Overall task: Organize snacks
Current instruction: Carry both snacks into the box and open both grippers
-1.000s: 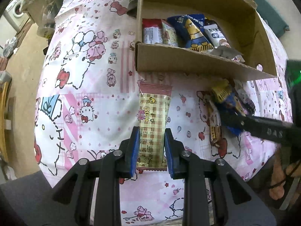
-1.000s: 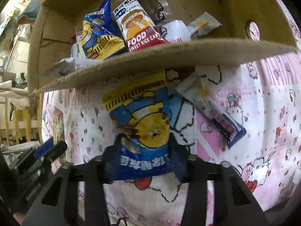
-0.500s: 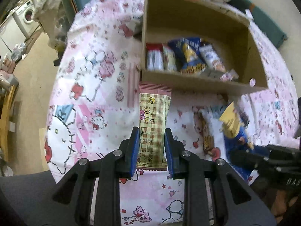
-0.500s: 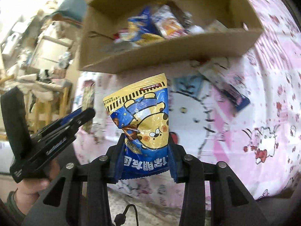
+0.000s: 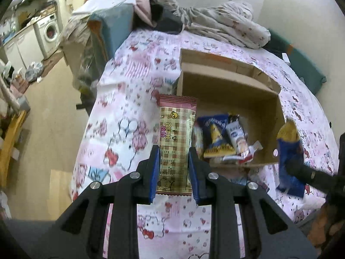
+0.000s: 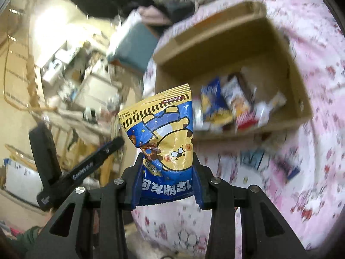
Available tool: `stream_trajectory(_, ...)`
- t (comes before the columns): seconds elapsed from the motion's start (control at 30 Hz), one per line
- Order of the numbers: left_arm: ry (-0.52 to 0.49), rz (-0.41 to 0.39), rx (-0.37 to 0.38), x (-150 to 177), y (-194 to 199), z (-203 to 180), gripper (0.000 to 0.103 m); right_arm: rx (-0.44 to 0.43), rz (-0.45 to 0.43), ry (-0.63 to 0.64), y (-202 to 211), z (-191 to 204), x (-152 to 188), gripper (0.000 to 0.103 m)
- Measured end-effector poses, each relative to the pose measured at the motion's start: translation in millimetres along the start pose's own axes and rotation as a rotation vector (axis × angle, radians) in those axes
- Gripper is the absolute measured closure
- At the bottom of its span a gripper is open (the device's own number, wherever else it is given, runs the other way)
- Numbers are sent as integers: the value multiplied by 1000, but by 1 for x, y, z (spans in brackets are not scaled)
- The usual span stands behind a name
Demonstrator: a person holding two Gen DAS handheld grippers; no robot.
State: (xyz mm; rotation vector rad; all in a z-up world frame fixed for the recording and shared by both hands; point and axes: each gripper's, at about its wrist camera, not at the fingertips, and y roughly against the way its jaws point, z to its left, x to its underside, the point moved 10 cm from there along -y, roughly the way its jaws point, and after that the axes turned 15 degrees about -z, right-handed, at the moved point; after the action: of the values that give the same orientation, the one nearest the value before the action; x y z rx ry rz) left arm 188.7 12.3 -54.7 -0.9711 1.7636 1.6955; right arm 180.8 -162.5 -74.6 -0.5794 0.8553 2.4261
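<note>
Fingers both clamped: left gripper (image 5: pixel 174 170) w/ wafer bar (image 5: pixel 176 144), right gripper (image 6: pixel 166 179) w/ chip bag (image 6: pixel 163 146).

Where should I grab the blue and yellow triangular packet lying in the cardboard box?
Probably by the narrow upper tip of the blue and yellow triangular packet, coming straight down from above. Its wide bottom edge lies against the cardboard box front wall, and a white wrapper lies close on its right.

The blue and yellow snack bag (image 6: pixel 165 149) carries large white characters along its lower edge, seen upside down. The long checkered wrapper (image 5: pixel 175 144) bears pink lettering, too distorted to make out.
</note>
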Motion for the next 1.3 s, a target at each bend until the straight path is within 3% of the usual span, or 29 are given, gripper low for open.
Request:
stream_trajectory(0.2, -33, -17, 25, -29, -16, -21, 81, 68, -100, -27, 8, -31, -49, 62)
stream_trajectory(0.47, -57, 26, 66, -32, -50, -50, 81, 164, -113, -48, -5, -74, -90, 62)
stream_trajectory(0.67, -33, 73, 96, -13, -77, -57, 81, 268, -39, -62, -29, -106, -83, 62)
stream_trajectory(0.87, -45, 98, 121, 2, -99, -61, 80, 315, 22, -100, -35, -121, -68, 62)
stream_trajectory(1.3, -15, 161, 155, 18, -114, -67, 77, 338, 6, -132, -33, -133, -77, 60)
